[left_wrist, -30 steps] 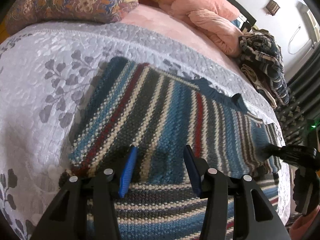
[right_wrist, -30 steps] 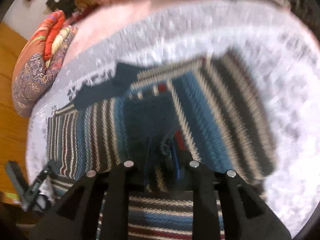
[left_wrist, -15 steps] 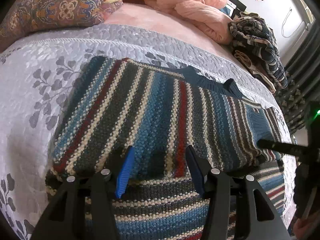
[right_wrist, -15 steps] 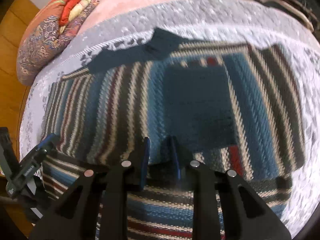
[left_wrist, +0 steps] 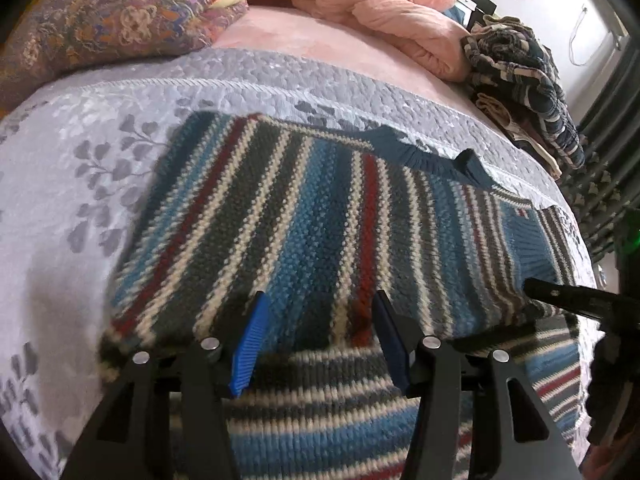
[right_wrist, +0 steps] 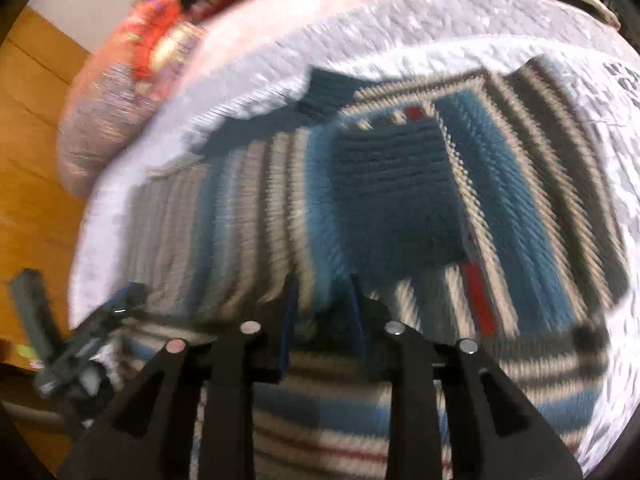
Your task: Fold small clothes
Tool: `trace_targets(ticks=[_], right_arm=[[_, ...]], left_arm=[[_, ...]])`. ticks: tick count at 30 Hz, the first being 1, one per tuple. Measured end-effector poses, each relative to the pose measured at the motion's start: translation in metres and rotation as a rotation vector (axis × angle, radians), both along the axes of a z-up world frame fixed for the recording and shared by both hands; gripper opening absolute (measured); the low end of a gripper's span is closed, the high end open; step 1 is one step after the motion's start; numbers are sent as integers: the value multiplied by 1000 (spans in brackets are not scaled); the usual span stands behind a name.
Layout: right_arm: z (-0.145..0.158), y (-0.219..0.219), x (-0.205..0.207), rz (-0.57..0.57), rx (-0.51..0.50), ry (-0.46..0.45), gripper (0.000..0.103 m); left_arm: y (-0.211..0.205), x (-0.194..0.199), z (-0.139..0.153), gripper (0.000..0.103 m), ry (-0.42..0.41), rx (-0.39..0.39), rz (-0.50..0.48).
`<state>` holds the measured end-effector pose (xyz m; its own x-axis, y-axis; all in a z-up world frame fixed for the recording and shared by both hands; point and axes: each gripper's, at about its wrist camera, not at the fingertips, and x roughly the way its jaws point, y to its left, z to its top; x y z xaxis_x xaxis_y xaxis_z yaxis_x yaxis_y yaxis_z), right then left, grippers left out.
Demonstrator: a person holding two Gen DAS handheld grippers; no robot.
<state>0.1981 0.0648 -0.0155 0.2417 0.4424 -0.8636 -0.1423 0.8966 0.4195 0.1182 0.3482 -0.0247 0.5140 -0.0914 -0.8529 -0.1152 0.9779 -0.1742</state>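
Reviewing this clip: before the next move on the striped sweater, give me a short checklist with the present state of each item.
1. Left claw open, nothing between its fingers: ok.
2. Right claw open: ok, though the view is blurred.
3. Striped sweater flat on the grey quilt: ok.
4. Folded edge straight across the near part: ok in the left wrist view.
5. Sleeves tucked evenly: cannot tell.
6. Pile of clothes lies apart from the sweater: ok.

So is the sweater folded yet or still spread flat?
Folded once: the sweater has a layer with lengthwise stripes doubled over a lower layer with crosswise stripes near the open left gripper. Further folds not shown.
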Motion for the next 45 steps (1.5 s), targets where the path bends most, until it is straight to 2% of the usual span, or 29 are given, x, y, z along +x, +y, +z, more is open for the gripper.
trace_targets(ticks=[2,3,7,12,15,20,23,24,26,32,37,39,40,41,42,44,45], right_arm=[[25,-9,-27,22,-29,-35,45],[34,-15,-41,27,-36,-39,47],[53,-47,-107,36,-55,-4,51],[54,-90,-191,-1,-127,48,52],[52,-113,-230,-48,-118,87,56],[46,-131,-279,-73,-82,138,61],[35,-138,-302,-97,-38,178,61],[33,-140,-305,-103,-27,186,61],[26,-144,-312,-123,-22,205,61],[7,-153,-324,-144,-26,238,61],[-5,-142,-325,-118,4,229,60],[-8,-135,-324,-97,-27,209,56],[-9,-134,-323,-94,-39,202,50],[-8,-133,-323,-91,-47,192,38],[-7,-133,-323,-78,-21,187,32],[-5,-135,-322,-78,7,186,12],[-4,-137,-322,-76,33,187,12]], left_arm=[[-1,-18,13,54,9,38,-5],[2,-33,20,54,13,43,3],[21,-110,37,60,51,11,52],[35,-191,28,61,176,91,88],[38,-228,26,61,215,35,109],[20,-257,22,62,247,10,93],[13,-275,11,62,284,-51,97],[11,-279,5,62,299,-71,102],[7,-288,-4,62,329,-60,115],[-6,-297,-8,66,326,-60,129],[-18,-301,-10,66,320,-137,127],[-21,-303,-15,61,323,-146,143],[-20,-304,-17,52,322,-155,152],[-19,-305,-18,43,318,-167,167],[-17,-306,-19,41,309,-198,182],[-12,-307,-20,26,307,-218,203],[-10,-308,-20,16,300,-237,207]])
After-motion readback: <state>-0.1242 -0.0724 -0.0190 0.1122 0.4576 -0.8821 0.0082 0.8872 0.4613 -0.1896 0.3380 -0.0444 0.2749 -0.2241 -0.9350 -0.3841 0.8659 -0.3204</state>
